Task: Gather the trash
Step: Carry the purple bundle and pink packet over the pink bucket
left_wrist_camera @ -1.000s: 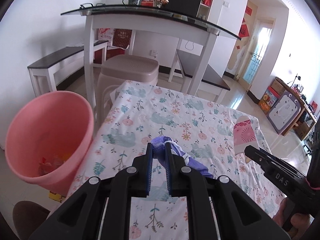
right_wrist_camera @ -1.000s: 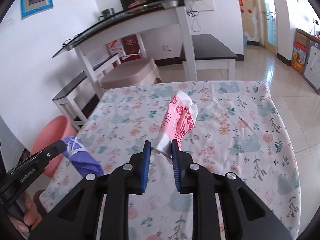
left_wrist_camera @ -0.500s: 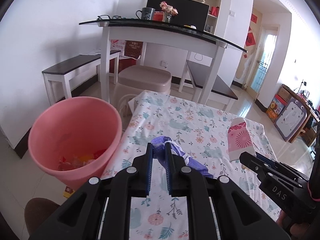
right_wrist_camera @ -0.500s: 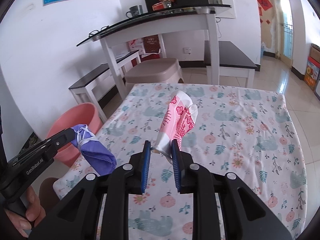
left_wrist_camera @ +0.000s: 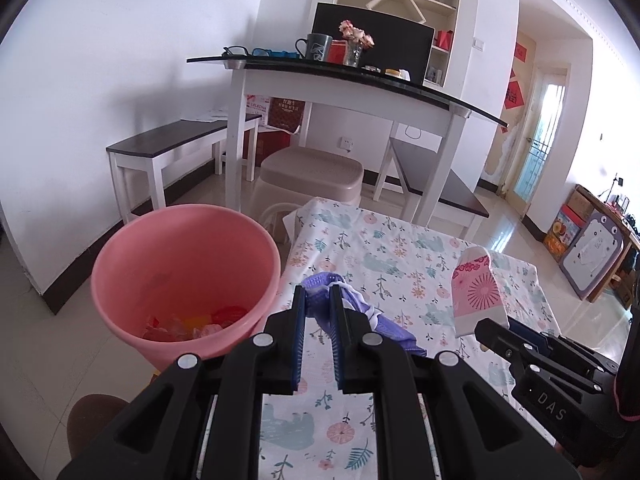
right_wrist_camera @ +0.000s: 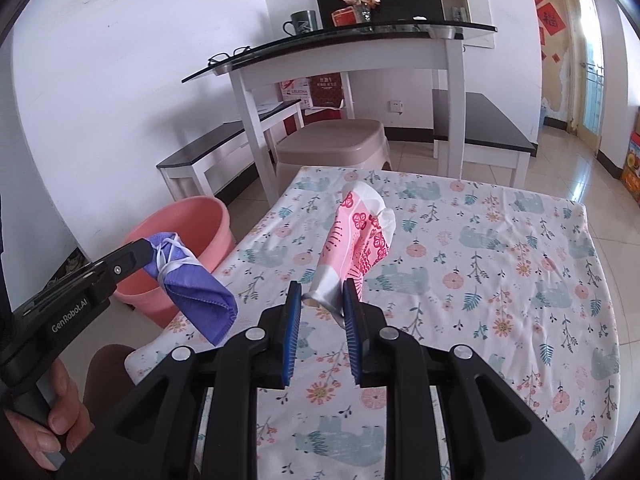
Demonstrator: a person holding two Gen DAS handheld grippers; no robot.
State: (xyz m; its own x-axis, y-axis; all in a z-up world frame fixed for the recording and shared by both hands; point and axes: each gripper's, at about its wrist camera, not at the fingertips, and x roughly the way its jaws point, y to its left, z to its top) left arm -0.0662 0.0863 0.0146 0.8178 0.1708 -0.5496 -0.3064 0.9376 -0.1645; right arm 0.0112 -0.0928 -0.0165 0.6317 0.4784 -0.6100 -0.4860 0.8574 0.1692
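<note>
Purple face mask [left_wrist_camera: 320,286] pinched in my left tongs [left_wrist_camera: 317,300], pink wrapper [right_wrist_camera: 356,248] in my right tongs [right_wrist_camera: 322,300] — release only once each is over the pink bin [left_wrist_camera: 120,264].

A mug [left_wrist_camera: 318,45], flowers [left_wrist_camera: 355,36] and glasses [left_wrist_camera: 236,51] are sitting on the desk [left_wrist_camera: 344,80]; a stool [left_wrist_camera: 312,172] is standing beneath it.

Bright daylight enters through the door [left_wrist_camera: 538,136] on the right, glaring off the glossy floor [left_wrist_camera: 500,236]. Soft shadows mark the white wall [left_wrist_camera: 120,80]. Sharp focus; edges bend and darken.
</note>
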